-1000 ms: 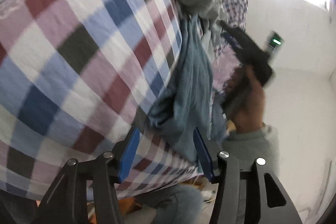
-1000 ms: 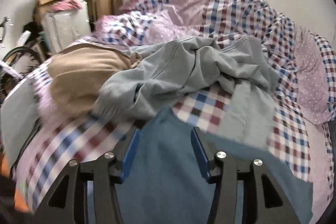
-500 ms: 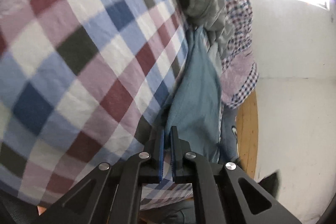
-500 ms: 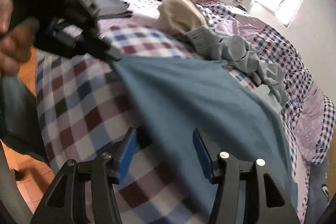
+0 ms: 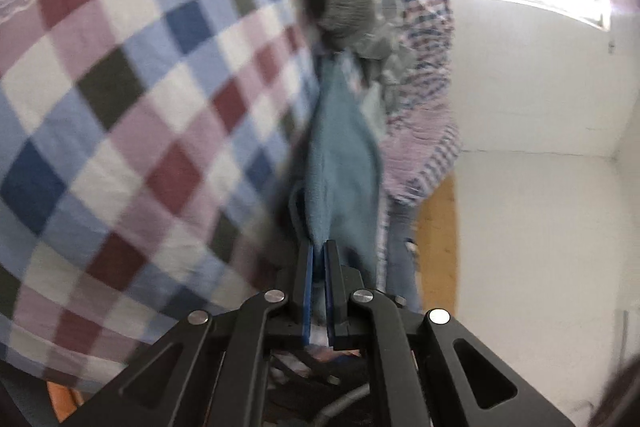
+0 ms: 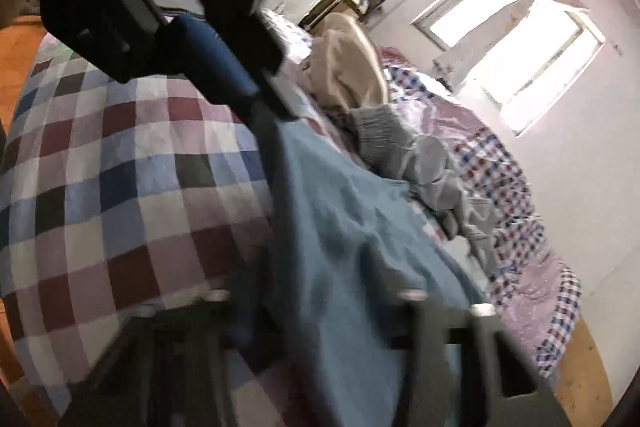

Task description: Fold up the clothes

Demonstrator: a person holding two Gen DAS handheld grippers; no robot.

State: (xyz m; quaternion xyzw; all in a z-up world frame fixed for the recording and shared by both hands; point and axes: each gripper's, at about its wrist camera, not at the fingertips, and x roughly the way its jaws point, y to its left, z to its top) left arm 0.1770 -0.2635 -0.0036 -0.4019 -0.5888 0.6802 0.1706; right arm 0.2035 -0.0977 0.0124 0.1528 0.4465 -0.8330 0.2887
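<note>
A: Your left gripper (image 5: 318, 259) was clamped on an edge of the blue cloth (image 5: 340, 163), fingers nearly together; a second before they stood wide around it.

B: And my right?

A: Your right gripper (image 6: 316, 311) showed blurred, its fingers closing with blue cloth between them. Whether they had bitten yet, I couldn't tell. They had been wide apart half a second earlier.

B: Where did the cloth lie?

A: Spread on the checked bed (image 6: 120, 187), hanging from your left. Beyond it sat the grey top (image 6: 420, 163) and tan garment (image 6: 348, 71), unfolded. Two held edges probably meant you could lift and start folding.
</note>
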